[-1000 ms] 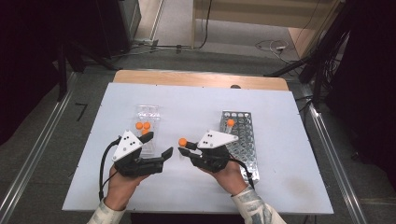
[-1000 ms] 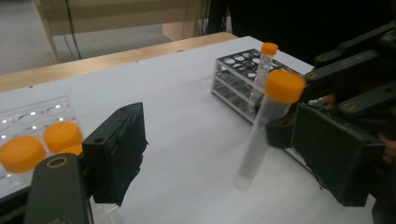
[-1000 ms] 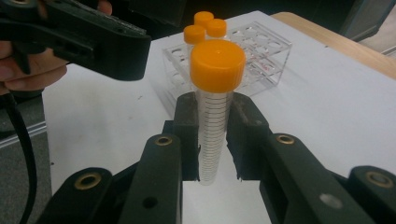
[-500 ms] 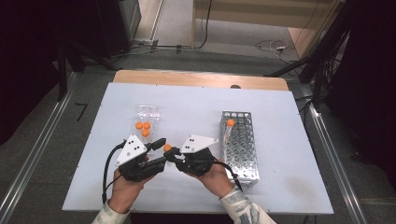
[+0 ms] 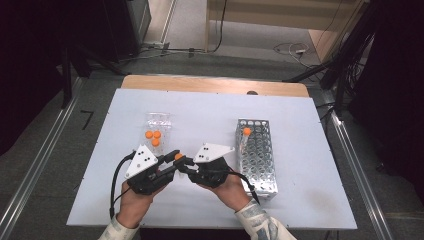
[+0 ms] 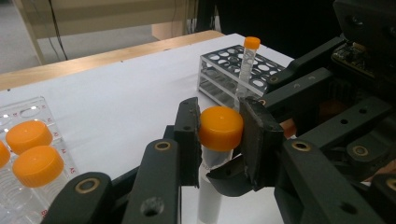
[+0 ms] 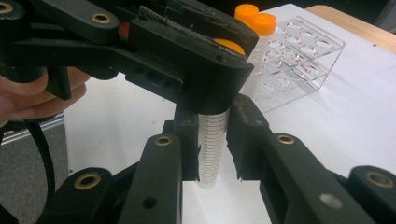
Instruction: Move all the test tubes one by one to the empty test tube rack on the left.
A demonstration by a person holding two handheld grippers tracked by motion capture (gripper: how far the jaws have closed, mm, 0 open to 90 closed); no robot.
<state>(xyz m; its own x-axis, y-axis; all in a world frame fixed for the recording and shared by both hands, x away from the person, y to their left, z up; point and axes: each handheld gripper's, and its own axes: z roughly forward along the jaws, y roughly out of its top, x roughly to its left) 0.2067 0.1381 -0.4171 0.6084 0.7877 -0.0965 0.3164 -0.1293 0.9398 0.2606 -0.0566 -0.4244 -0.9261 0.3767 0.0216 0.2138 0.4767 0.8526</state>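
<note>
Mid-table at 6 o'clock, left gripper (image 6: 219,135) jaws just closed on the orange cap of 1 tube (image 6: 219,128), right gripper (image 7: 212,137) clamped on its clear body, metal rack (image 5: 257,150) at 3 o'clock, clear rack (image 5: 159,120) at 11 o'clock.

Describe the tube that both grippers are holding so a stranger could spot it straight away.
Start at the white table, near its front edge where the person's two hands meet between the clear rack and the metal rack. There the left gripper clamps the orange cap and the right gripper the graduated body of one tube. Unlike the racked tubes, it sits in no rack.
</note>
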